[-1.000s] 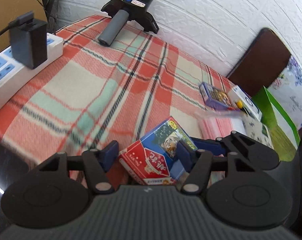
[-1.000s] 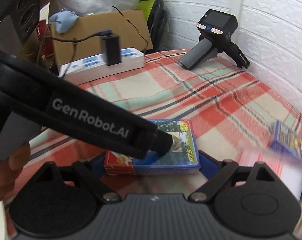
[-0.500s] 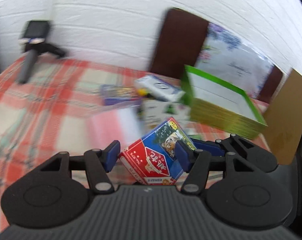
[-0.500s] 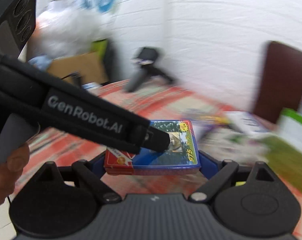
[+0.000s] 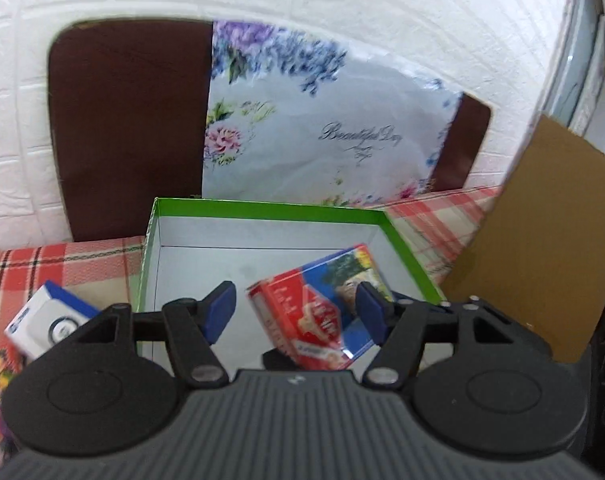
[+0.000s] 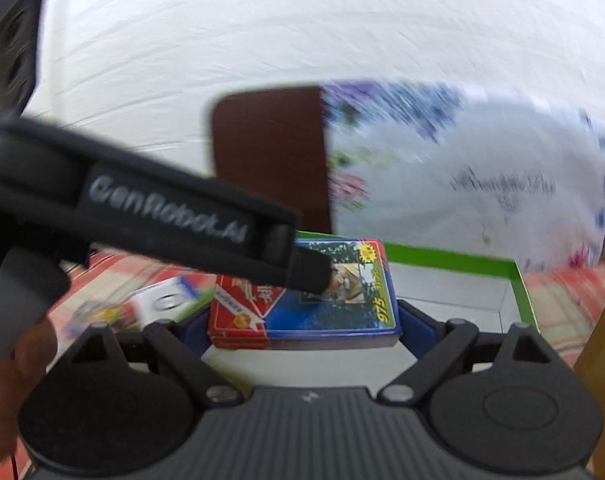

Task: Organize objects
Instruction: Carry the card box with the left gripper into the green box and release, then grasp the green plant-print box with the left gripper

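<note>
We've got card box clamped in right gripper, green tray right under it. Left gripper opening, pads off box. Lower it flat before letting go, imo.

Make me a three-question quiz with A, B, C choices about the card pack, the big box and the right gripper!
1. Where is the card pack? A: over the open box. B: on the floor. C: inside a drawer.
2. What colour is the open box's rim? A: red. B: green. C: yellow.
3. What is the right gripper doing? A: hanging empty. B: gripping the card pack. C: pinching a spoon.
Answers: A, the box's white floor shows beneath the pack; B, its edge is bright green; B, both pads press the pack's ends.
</note>
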`<state>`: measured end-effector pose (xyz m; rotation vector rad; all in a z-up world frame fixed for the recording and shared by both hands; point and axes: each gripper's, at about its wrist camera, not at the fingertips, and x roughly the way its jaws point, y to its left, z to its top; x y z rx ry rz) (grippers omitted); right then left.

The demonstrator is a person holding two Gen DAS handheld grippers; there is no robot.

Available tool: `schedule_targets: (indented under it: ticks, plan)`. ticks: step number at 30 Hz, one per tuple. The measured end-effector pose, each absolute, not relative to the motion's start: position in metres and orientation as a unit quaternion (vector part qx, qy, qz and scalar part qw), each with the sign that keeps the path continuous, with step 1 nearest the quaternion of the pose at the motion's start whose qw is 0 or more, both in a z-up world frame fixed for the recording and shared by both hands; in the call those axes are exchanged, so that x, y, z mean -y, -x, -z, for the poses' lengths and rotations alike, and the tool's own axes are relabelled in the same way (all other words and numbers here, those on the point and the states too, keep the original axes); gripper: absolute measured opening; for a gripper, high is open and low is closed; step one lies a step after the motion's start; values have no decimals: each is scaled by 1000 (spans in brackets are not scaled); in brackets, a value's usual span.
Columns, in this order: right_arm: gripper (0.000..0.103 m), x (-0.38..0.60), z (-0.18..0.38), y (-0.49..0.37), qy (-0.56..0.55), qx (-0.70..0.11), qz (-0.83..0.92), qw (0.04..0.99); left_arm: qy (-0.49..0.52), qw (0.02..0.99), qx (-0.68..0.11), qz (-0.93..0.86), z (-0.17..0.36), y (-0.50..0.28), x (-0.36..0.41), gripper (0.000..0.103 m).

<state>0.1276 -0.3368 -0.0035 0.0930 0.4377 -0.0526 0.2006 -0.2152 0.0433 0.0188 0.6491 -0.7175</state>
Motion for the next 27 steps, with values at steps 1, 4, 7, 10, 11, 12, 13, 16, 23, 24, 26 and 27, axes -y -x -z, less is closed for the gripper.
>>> schedule_targets:
  ticks: [1, 4, 7, 10, 11, 12, 13, 16, 23, 24, 26, 27]
  plan:
    - [94, 348, 8, -138, -50, -228, 32, 972, -13, 888, -316, 335, -37, -209, 220, 74]
    - [97, 372, 23, -158, -57, -274, 30, 960, -26, 889, -337, 308, -20, -223, 225, 75]
    - [103, 380, 33, -149, -68, -278, 35, 958, -30, 887, -349, 300, -6, -222, 223, 80]
    - [102, 374, 39, -123, -89, -268, 46, 958, -46, 890, -349, 289, 0, -213, 224, 80]
    - [101, 375, 40, -116, -93, -259, 51, 960, -49, 892, -346, 286, 0, -208, 224, 80]
    - [101, 375, 38, -111, -94, -251, 55, 962, -51, 895, -338, 286, -2, -202, 223, 80]
    - [100, 374, 36, -104, -92, -241, 61, 964, -55, 898, -330, 286, -6, -196, 222, 81]
    - [99, 365, 29, -75, -75, -204, 81, 973, -63, 908, -307, 278, -16, -172, 216, 82]
    - [95, 321, 17, -15, -58, -171, 65, 981, -69, 921, -303, 235, -32, -125, 192, 85]
    - [95, 315, 18, -11, -58, -180, 54, 981, -70, 921, -306, 229, -32, -120, 187, 85]
    - [92, 303, 23, -2, -66, -202, 28, 977, -62, 921, -314, 224, -30, -110, 170, 85]
    - [90, 298, 28, -2, -72, -215, 12, 974, -54, 921, -317, 221, -28, -105, 158, 85]
